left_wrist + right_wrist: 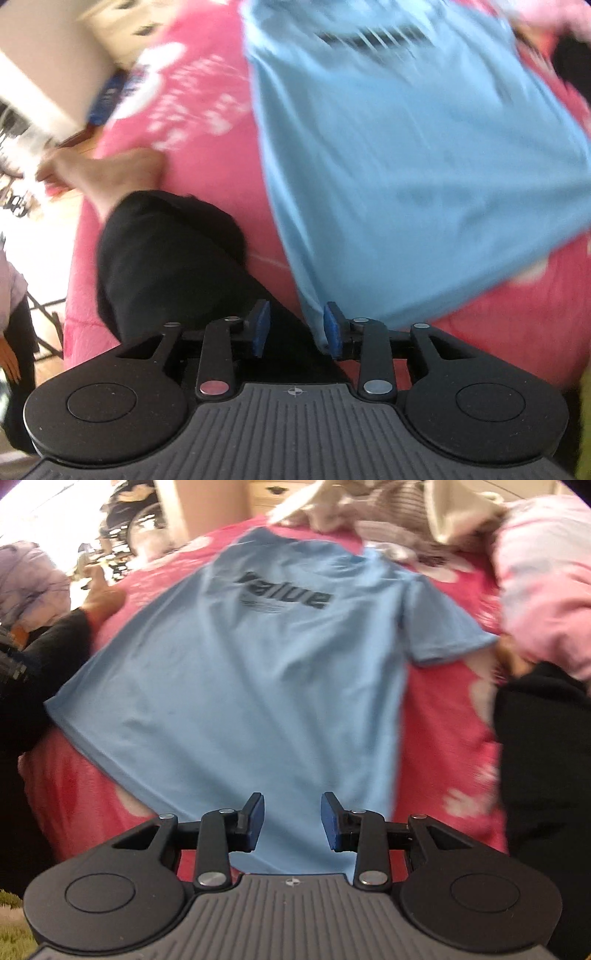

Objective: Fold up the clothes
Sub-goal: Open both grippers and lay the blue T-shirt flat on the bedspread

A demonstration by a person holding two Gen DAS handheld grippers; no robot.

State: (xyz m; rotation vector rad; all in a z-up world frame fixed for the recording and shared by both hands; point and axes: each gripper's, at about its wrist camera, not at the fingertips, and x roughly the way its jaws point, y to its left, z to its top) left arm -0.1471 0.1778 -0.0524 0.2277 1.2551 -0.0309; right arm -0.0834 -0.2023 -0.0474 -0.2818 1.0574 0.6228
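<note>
A light blue T-shirt (236, 686) lies spread flat on a pink bed cover w/ white flowers (450, 716). Big dark letters run across the shirt's upper part, & one short sleeve sticks out to the right side in the right cam view.

The right gripper (291, 821) hangs over the shirt's bottom hem. Its blue pads (330, 821) stand apart, released, w/ nothing pinched; the cloth lies below them.

The left gripper (295, 328) is at the shirt's lower corner. Its jaws are apart too. The corner of the cloth hangs just beside one blue pad (332, 330), maybe touching it, but the other pad is clear, so no grip.

A black-clad leg (166, 258) & a bare foot (107, 177) rest on the cover, left of the shirt in the left cam view. A heap of other clothes (388, 513) sits past the shirt's top end. A pink & white bundle (546, 587) lies to the right of it.
</note>
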